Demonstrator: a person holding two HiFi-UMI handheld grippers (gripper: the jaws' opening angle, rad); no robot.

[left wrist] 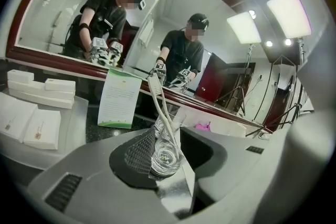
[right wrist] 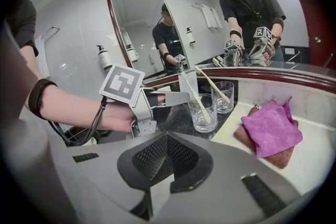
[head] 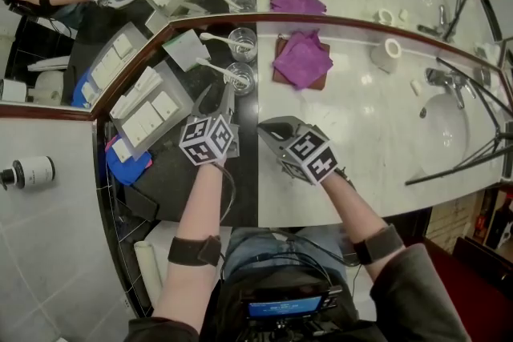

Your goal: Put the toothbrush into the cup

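Observation:
Two clear glass cups stand on the dark counter by the mirror, and a white toothbrush leans in each. The near cup (head: 238, 78) (left wrist: 167, 152) (right wrist: 202, 112) holds the toothbrush (left wrist: 159, 102) (right wrist: 198, 96) with its head up. My left gripper (head: 218, 94) (left wrist: 173, 161) is open just in front of this cup, and its pads touch nothing. The far cup (head: 243, 43) (right wrist: 223, 96) stands close behind. My right gripper (head: 268, 129) (right wrist: 167, 165) is shut and empty, further back over the counter's white part.
A purple cloth (head: 302, 58) lies on a brown tray right of the cups. A paper card (head: 186, 49) and a tray of white boxes (head: 148, 121) sit to the left. A small white cup (head: 387, 52), tap (head: 443, 79) and sink (head: 442, 126) are at the right.

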